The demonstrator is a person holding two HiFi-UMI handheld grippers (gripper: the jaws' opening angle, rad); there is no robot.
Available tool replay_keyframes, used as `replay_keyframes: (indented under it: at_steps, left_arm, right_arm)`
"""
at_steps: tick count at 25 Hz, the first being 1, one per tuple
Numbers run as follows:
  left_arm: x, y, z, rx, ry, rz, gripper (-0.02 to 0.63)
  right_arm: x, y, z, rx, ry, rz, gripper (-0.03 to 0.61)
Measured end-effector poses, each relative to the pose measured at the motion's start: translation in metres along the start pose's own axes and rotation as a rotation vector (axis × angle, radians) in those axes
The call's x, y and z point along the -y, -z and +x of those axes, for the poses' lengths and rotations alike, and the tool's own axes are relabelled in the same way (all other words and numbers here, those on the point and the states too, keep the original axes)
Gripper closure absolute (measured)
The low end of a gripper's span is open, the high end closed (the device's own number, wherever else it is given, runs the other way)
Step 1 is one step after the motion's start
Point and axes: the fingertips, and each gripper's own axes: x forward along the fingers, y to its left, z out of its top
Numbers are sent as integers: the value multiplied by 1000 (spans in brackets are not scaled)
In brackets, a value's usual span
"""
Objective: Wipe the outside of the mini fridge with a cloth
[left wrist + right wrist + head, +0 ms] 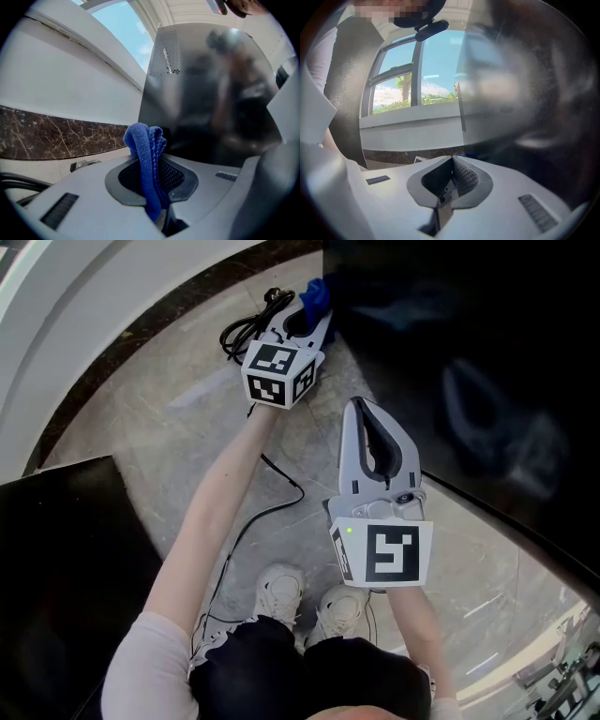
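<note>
Clamped in the left gripper (pixel 151 185), the folded blue cloth (pixel 146 152) could be dragged loose by rubbing on the glossy black mini fridge (pixel 206 89); the right gripper (pixel 450 164) is closed, empty.

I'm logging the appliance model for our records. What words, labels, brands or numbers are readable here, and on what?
No text is readable in any view.
The left gripper marker cube: only a black-and-white square pattern, no words.
The right gripper marker cube: the same, a pattern only.
The mini fridge and the blue cloth: no label or brand shows.
</note>
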Motion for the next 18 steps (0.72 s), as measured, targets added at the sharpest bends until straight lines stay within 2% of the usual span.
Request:
replay_keyframes:
  at_steps: [4,10,13,18]
  left_arm:
    - [30,7,-13,-15,65,26,557]
    - [77,16,-37,-3,109,-19,557]
    - [103,18,-50,5,141,-44,557]
    - [157,14,-79,21,221,-9,557]
  right_arm:
    - [-4,-6,-6,8,-9,3,568]
    - [-14,-20,-27,37,-18,-7,568]
    - [-11,-26,-42,52,-1,-7,568]
    - [5,-33,-75,73,54,18,568]
